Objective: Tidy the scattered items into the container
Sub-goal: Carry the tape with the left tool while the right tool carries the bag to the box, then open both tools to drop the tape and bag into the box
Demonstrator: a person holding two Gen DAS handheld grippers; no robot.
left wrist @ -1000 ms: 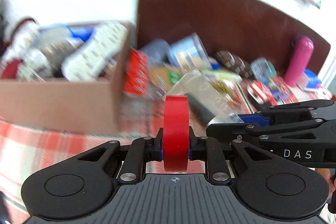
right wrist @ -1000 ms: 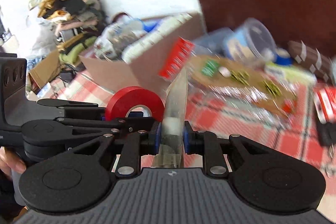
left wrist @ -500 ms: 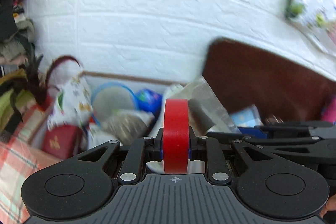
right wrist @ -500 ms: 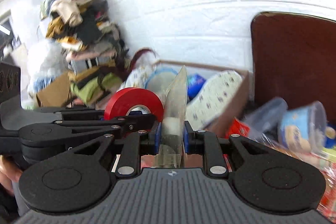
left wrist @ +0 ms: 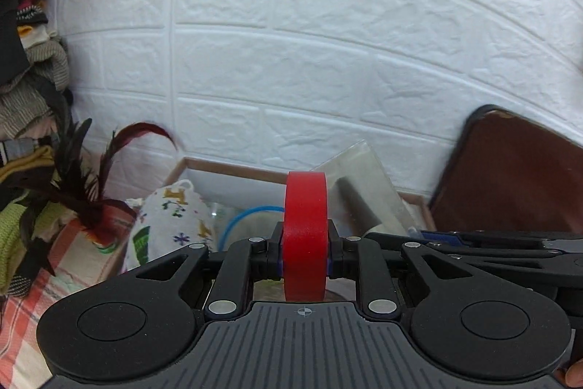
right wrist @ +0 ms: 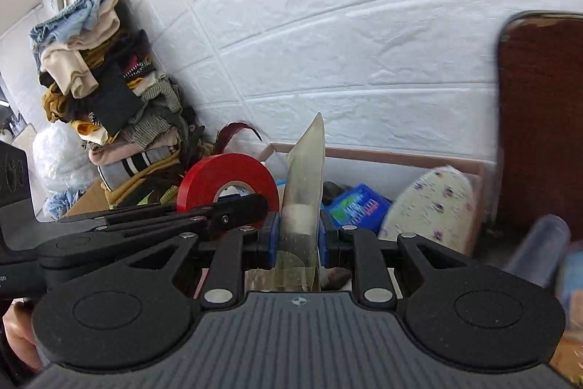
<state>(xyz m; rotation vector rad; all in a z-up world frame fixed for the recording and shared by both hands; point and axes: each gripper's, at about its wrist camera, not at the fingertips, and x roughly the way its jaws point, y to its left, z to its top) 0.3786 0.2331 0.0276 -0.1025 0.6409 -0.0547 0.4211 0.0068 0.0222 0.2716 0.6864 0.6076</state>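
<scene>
My left gripper (left wrist: pixel 305 259) is shut on a red tape roll (left wrist: pixel 305 228), held edge-on above the near side of the cardboard box (left wrist: pixel 233 167). My right gripper (right wrist: pixel 298 245) is shut on a clear plastic packet (right wrist: pixel 304 185) with a dark item inside, held upright over the same box (right wrist: pixel 382 155). The packet (left wrist: pixel 360 185) shows right of the tape in the left wrist view. The tape roll (right wrist: pixel 227 183) and left gripper show at left in the right wrist view. The box holds a patterned pouch (left wrist: pixel 169 225), a blue-rimmed lid (left wrist: pixel 247 217), a blue packet (right wrist: pixel 355 208) and a floral slipper (right wrist: pixel 433 206).
A white brick-pattern wall (left wrist: pixel 291 61) stands just behind the box. A dark brown chair back (left wrist: pixel 517 174) is to the right. A pile of folded clothes (right wrist: pixel 109 104) and dark red feathers (left wrist: pixel 91 192) are at left. A checked tablecloth (left wrist: pixel 22 308) covers the table.
Both grippers have travelled left from the scattered items to above the box and closer to the wall, each keeping its grip. The loose items have dropped out of view.
</scene>
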